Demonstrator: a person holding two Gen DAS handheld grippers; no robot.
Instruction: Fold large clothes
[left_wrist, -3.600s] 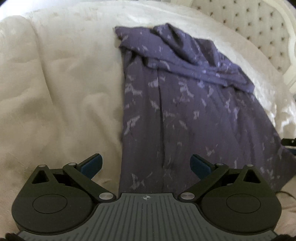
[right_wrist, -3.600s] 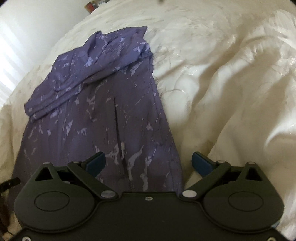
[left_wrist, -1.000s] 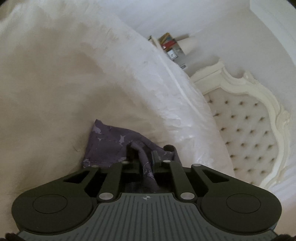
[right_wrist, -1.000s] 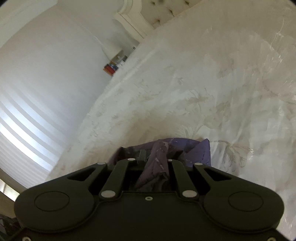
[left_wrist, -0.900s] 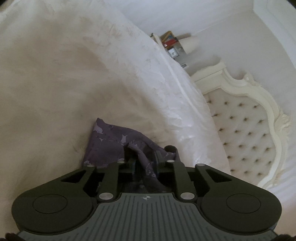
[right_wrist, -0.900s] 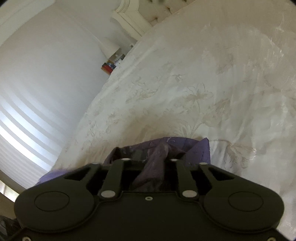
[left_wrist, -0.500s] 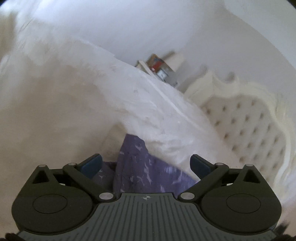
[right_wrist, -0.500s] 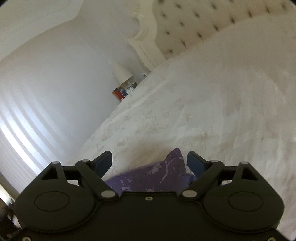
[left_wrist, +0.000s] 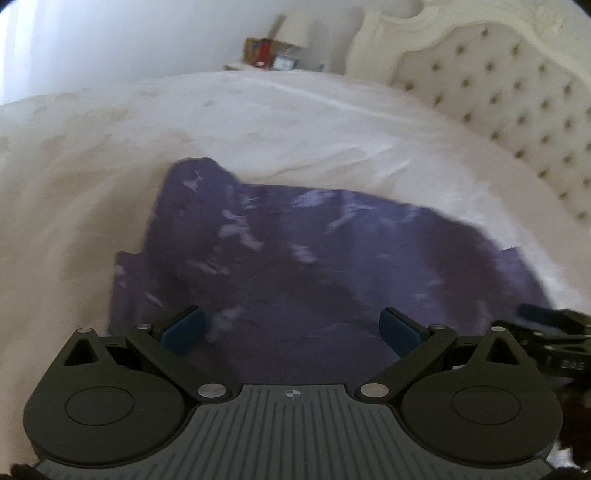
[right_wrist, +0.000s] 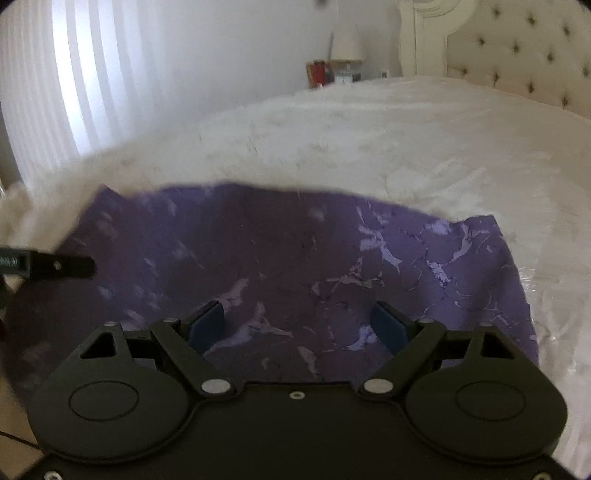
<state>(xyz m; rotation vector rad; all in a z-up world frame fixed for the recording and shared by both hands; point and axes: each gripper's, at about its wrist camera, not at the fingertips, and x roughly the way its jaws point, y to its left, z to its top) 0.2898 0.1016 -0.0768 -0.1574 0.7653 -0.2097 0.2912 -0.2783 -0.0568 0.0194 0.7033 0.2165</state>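
Note:
A purple garment with pale marbled marks (left_wrist: 314, 258) lies folded on the white bed; it also shows in the right wrist view (right_wrist: 295, 266). My left gripper (left_wrist: 291, 328) is open and empty just above its near part. My right gripper (right_wrist: 299, 325) is open and empty above the garment's near edge. The right gripper's tip shows at the right edge of the left wrist view (left_wrist: 546, 332). The left gripper's tip shows at the left edge of the right wrist view (right_wrist: 48, 266).
The white embroidered bedspread (left_wrist: 258, 122) stretches around the garment. A tufted cream headboard (left_wrist: 517, 92) stands at the right. A nightstand with a lamp and books (right_wrist: 340, 62) is by the far wall. Bright window blinds (right_wrist: 48, 92) are at the left.
Both grippers carried a garment edge forward over the rest, then opened and let it go. They have since drawn back, and the folded garment now lies flat in view.

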